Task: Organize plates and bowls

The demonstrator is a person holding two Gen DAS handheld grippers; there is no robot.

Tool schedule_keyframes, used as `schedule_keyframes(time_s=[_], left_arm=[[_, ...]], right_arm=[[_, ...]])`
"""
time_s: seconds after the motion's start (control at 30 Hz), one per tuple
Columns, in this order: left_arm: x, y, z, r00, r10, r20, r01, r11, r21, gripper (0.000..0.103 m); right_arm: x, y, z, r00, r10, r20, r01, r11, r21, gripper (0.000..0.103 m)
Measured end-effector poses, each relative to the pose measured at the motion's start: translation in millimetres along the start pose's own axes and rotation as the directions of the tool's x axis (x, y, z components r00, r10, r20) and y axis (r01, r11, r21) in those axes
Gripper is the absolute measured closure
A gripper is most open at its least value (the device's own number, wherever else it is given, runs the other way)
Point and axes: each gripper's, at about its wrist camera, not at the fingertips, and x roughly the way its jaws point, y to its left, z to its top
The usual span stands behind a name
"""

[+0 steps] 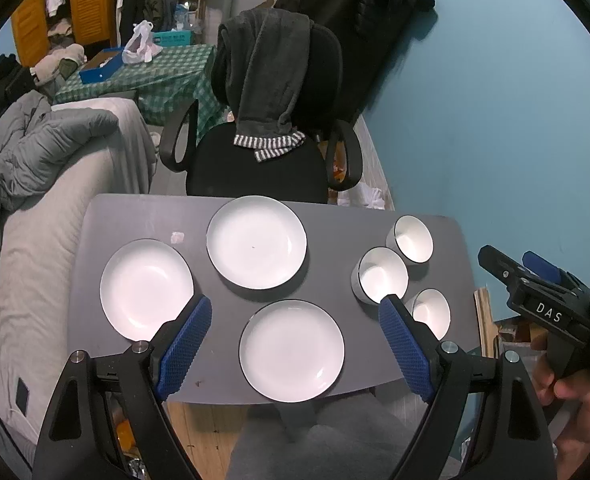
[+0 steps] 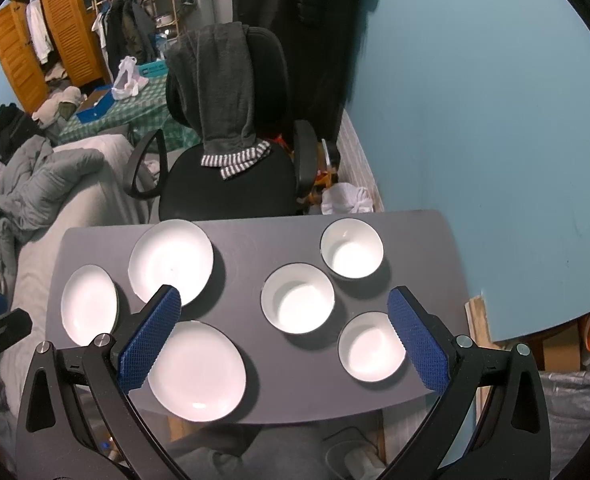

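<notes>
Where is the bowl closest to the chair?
In the right wrist view, that bowl sits at the far right corner of the grey table, just behind the middle bowl and nearest the black office chair.

Dim room, glare blowing out white plates (image 1: 256, 241), fisheye-bent edges.

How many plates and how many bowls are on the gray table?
Round white plates with a dark rim: 3, far plate, left plate, near plate.
Round white bowls with a dark rim: 3, far bowl, middle bowl, near bowl.
Total: 6 dishes, none stacked, all on the gray table.
</notes>
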Motion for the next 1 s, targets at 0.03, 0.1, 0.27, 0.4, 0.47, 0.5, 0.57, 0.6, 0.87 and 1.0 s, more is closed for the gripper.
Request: schedule_keyframes(time_s=[0.03,0.1,0.27,0.4,0.47,0.5,0.57,0.6,0.87,1.0], left_arm=[[-0.3,-0.4,-0.3,1.0,0.0,0.0,0.0,1.0,0.001,0.016],[0.0,-0.8,0.2,1.0,0.001,0.0,-0.001,1.0,0.002,0.016],[0.3,-3.3,1.3,1.0,0.002,-0.001,-0.002,1.0,0.006,0.016],[-0.4,-3.8,3.0,1.0,0.0,0.001,0.0,1.0,0.008,0.016],[-0.3,-3.9,2.9,1.0,-0.001,0.0,0.001,1.0,0.007,0.016],[-0.2,-4.0,2.9,1.0,0.0,-0.001,0.0,1.0,0.007,0.016],[0.5,-2.9,2.4,1.0,0.001,-0.005,-0.001,1.0,0.004,0.016],[1.5,-2.1,2.0,1.0,0.003,-0.008,-0.003,1.0,0.003,0.016],[13.1,7.9,0.0,0.999,0.032,-0.024,-0.032,0.999,-0.003,0.016],[19.1,17.3,-3.6,0.999,0.045,-0.02,-0.045,0.999,-0.008,0.016]], right_arm=[[0.0,0.0,0.0,1.0,0.0,0.0,0.0,1.0,0.0,0.002],[0.1,0.2,-0.2,1.0,0.0,-0.002,0.0,1.0,0.0,0.002],[0.3,0.0,-0.4,1.0,-0.001,0.0,0.001,1.0,0.0,0.002],[0.4,-0.1,-0.4,1.0,0.0,0.0,0.0,1.0,0.0,0.002],[0.5,-0.2,-0.5,1.0,0.0,0.001,0.0,1.0,0.0,0.002],[0.6,-0.2,-0.3,1.0,0.001,0.0,-0.001,1.0,0.0,0.002],[0.9,-0.2,-0.6,1.0,-0.001,-0.001,0.001,1.0,-0.001,0.002],[0.6,0.3,-1.4,1.0,-0.001,-0.003,0.001,1.0,-0.003,0.002],[10.5,11.5,-2.7,1.0,0.019,-0.009,-0.02,0.999,-0.048,0.002],[19.2,20.5,-2.1,0.999,0.051,-0.003,-0.051,0.995,-0.087,0.002]])
